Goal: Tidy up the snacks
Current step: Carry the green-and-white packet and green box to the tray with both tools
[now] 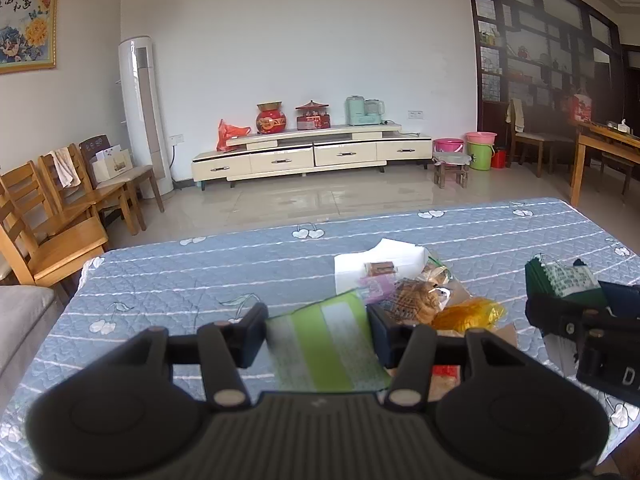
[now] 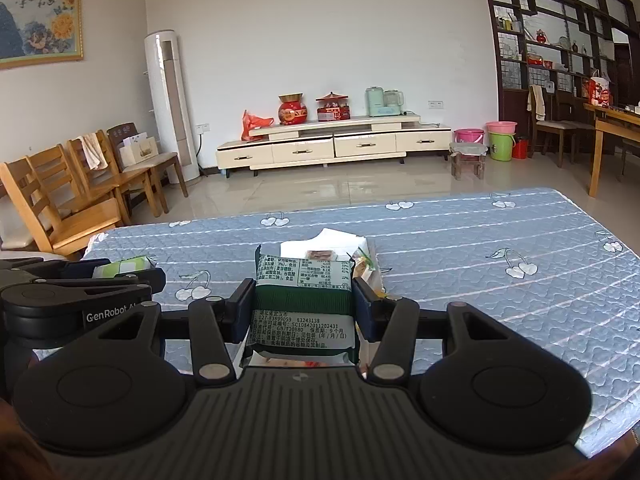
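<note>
My left gripper (image 1: 318, 320) is shut on a light green snack packet (image 1: 326, 344), held flat above the blue quilted table (image 1: 192, 276). My right gripper (image 2: 304, 304) is shut on a dark green snack packet (image 2: 304, 280) with a white printed label, its pads pressing both sides. In the left wrist view the right gripper (image 1: 568, 312) hangs at the right edge with the dark green packet (image 1: 560, 280). In the right wrist view the left gripper (image 2: 124, 278) sits at the left with the light green packet (image 2: 120, 267). Both are just short of a heap of snacks (image 1: 416, 300).
The heap holds a white box (image 1: 384, 258), a purple packet (image 1: 376, 286), a yellow packet (image 1: 468, 314) and a red one (image 1: 446, 372). Wooden chairs (image 1: 60, 208) stand left of the table. A TV cabinet (image 1: 312, 152) and buckets (image 1: 480, 148) line the far wall.
</note>
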Available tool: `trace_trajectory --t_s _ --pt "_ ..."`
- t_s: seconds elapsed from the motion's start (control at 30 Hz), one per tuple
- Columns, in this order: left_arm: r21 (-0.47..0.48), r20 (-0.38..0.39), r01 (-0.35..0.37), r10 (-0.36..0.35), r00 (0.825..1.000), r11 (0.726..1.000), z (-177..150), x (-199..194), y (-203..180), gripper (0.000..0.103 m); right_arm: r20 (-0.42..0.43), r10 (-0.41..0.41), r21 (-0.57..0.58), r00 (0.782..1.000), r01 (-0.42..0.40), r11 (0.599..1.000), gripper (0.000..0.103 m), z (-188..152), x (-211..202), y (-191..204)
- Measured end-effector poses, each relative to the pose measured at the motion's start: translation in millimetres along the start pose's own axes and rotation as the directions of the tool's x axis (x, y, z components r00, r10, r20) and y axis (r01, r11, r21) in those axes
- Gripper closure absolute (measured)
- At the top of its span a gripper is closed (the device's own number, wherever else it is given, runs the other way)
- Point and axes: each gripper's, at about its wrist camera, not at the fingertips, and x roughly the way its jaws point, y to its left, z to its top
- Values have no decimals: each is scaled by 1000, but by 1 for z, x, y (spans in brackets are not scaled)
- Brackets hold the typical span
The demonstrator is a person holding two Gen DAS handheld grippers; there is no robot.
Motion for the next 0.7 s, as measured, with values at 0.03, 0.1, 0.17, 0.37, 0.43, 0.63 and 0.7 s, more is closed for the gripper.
trace_trajectory --t_s 0.03,0.1,0.17,0.37,0.43,0.63,0.7 --pt "1 0 2 -2 1000 1000 0 1 -1 50 0 -2 2 1000 2 1000 40 0 1 1" --pt "5 1 4 -4 1000 1000 1 2 -3 50 -1 -7 5 1000 7 1000 40 0 1 1" --pt "6 2 7 -7 1000 1000 1 5 -5 50 -2 -11 9 1000 11 1000 40 -1 3 2" --pt "8 0 13 -13 1000 1000 4 12 -9 50 -3 -23 14 1000 23 1000 40 0 8 4" --pt "10 -2 16 -16 1000 1000 4 15 -11 50 -4 -26 17 1000 26 1000 40 1 10 5" --pt "10 -9 24 -24 1000 1000 6 24 -15 50 -14 -24 22 1000 24 999 40 0 17 6" --pt "11 -11 25 -25 1000 1000 7 27 -16 50 -18 -22 25 1000 22 999 40 0 19 6"
